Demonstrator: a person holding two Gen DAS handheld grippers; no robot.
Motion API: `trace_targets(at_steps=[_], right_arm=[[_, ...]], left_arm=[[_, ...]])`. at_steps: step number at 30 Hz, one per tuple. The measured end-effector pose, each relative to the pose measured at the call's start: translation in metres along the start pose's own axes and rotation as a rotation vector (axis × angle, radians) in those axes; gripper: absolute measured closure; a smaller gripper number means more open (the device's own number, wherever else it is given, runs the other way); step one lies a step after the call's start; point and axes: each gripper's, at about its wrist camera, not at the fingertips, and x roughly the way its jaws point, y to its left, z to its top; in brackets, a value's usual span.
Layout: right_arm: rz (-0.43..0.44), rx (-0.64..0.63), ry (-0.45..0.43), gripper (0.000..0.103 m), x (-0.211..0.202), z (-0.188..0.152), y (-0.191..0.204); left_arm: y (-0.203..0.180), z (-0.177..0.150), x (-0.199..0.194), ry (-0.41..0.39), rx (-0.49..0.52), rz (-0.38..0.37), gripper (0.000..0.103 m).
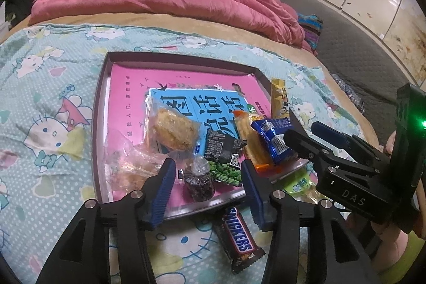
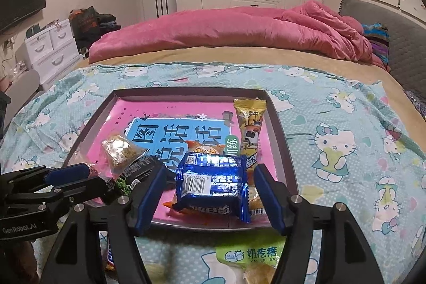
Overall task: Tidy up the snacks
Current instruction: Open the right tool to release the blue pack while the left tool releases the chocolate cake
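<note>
A grey tray (image 1: 99, 124) (image 2: 284, 140) with a pink book inside lies on the cartoon-cat sheet. In it are a pastry packet (image 1: 173, 132), a black pea packet (image 1: 222, 151), an orange packet (image 1: 253, 145), a yellow bar (image 2: 250, 124) and a blue packet (image 2: 213, 182) (image 1: 274, 143). My left gripper (image 1: 207, 164) (image 2: 87, 177) is open over the tray's near edge, with a small clear packet of dark bits (image 1: 198, 184) lying loose between its fingers. My right gripper (image 2: 210, 169) (image 1: 302, 130) is open around the blue packet, and its pads stand off the wrapper.
A Snickers bar (image 1: 239, 238) and a green packet (image 2: 250, 254) lie on the sheet outside the tray's near edge. A pink duvet (image 2: 239, 28) is heaped at the far side of the bed, and a grey headboard (image 2: 404, 44) runs along the right.
</note>
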Motion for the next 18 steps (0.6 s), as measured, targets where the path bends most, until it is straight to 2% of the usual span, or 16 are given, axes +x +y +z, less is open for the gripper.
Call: trace_targets(at_steps=[7,10,12,18], right_arm=[[0.002,0.013,-0.026,0.035,-0.01,0.001,-0.004],[0.003,0.02,-0.031,0.029,-0.012,0.002,-0.005],[0.002,0.024,-0.036,0.029,-0.014,0.002,-0.007],[-0.006,0.03,-0.043,0.028,-0.017,0.003,-0.009]], left_arm=[[0.001,0.001,-0.005,-0.005,-0.008,0.003,0.039],[0.002,0.001,-0.007,-0.008,-0.011,0.016,0.035],[0.002,0.002,-0.008,-0.011,-0.013,0.021,0.031],[0.002,0.002,-0.015,-0.027,-0.012,0.03,0.028]])
